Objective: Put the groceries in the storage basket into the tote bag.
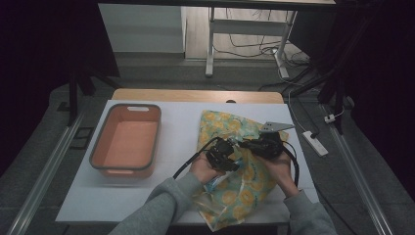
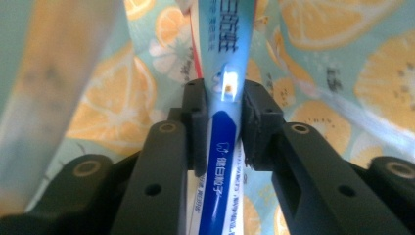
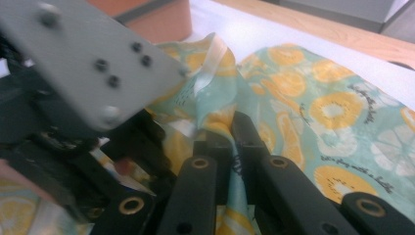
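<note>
Salmon-orange plastic bin (image 1: 126, 141): table left, apart. Left gripper (image 2: 222, 128): jaws clamped on blue-white toothpaste tube (image 2: 222, 147) at the bag mouth. Right gripper (image 3: 229, 142): jaws pinching the lemon-print plastic bag (image 3: 313, 107). Risk: film slipping, mouth collapsing, tube snagging.

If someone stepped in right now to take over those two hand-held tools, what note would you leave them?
Left tool: shut on the toothpaste tube, a blue and white tube pointing into the bag.
Right tool: shut on the edge of the orange-print bag, holding it up.
The bag lies on the right half of the white table; the orange bin sits at the left, with nothing in it.
Done: tube gripped, bag edge lifted.
Left, probably: slide the tube fully into the bag, then let go. How far in it sits is hard to tell.
</note>
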`<state>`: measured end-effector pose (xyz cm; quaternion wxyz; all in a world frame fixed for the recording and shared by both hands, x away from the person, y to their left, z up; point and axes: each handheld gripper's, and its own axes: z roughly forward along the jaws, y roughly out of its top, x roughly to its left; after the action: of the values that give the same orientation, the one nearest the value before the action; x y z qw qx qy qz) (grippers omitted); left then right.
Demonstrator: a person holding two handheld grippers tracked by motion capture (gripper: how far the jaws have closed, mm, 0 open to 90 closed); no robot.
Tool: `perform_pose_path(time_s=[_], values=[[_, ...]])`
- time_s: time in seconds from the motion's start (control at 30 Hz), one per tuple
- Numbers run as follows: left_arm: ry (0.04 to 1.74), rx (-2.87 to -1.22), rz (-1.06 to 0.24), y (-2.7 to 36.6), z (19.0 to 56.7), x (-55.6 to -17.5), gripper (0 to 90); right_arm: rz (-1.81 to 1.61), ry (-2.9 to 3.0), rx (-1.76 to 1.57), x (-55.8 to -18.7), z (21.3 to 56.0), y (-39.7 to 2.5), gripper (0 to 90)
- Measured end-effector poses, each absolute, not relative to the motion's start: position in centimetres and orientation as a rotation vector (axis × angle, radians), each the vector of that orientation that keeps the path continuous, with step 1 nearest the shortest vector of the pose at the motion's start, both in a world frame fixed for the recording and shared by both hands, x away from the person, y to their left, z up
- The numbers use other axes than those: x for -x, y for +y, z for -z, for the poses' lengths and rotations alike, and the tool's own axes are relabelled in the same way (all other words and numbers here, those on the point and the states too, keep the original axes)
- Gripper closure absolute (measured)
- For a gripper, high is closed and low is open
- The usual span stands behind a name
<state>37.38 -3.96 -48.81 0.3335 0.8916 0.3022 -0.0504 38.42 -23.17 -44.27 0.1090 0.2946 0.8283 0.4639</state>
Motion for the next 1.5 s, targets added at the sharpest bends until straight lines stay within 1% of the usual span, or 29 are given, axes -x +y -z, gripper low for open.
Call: perform_pose_path(time_s=[0.07,0.2,0.3,0.43,0.6,0.77,0.97,1.0,1.07,1.2,1.23,1.4,1.5], values=[[0.764,-2.268,0.151,-3.0,48.0,-37.1,59.3,-1.368,2.440,-0.876,-38.5,44.5,-23.3,88.2],[0.733,-2.229,0.106,-0.8,46.2,-36.0,55.1,-1.376,2.433,-0.890,-38.6,44.5,-23.5,88.2],[0.725,-2.201,0.078,1.0,45.3,-35.3,53.1,-1.370,2.435,-0.889,-38.6,44.6,-23.5,88.2],[0.707,-2.176,0.001,3.4,44.6,-34.2,50.5,-1.353,2.444,-0.886,-38.6,44.7,-23.3,88.1],[0.722,-2.152,-0.042,6.5,44.1,-33.5,47.0,-1.357,2.446,-0.891,-38.7,44.9,-23.4,88.1],[0.791,-2.125,-0.066,9.7,44.2,-33.4,44.7,-1.356,2.452,-0.888,-38.7,45.1,-23.4,87.3],[0.839,-2.131,-0.058,12.0,44.9,-33.1,42.6,-1.349,2.465,-0.894,-38.4,45.5,-23.5,83.9],[0.839,-2.140,-0.059,12.2,45.1,-33.0,42.1,-1.346,2.471,-0.887,-38.3,45.6,-23.6,82.2],[0.845,-2.153,-0.054,12.2,45.4,-33.0,41.2,-1.345,2.476,-0.875,-38.1,45.7,-23.6,74.3],[0.848,-2.173,-0.046,11.7,45.9,-33.1,39.4,-1.350,2.449,-0.859,-37.3,45.5,-23.7,50.4],[0.838,-2.183,-0.049,11.5,45.9,-33.0,39.1,-1.358,2.433,-0.855,-37.0,45.3,-23.7,45.8],[0.830,-2.207,-0.049,11.0,46.1,-32.9,38.7,-1.384,2.413,-0.822,-34.7,44.0,-24.5,34.3],[0.842,-2.215,-0.045,10.9,46.5,-33.1,38.5,-1.395,2.402,-0.824,-33.1,43.5,-25.4,31.1]])
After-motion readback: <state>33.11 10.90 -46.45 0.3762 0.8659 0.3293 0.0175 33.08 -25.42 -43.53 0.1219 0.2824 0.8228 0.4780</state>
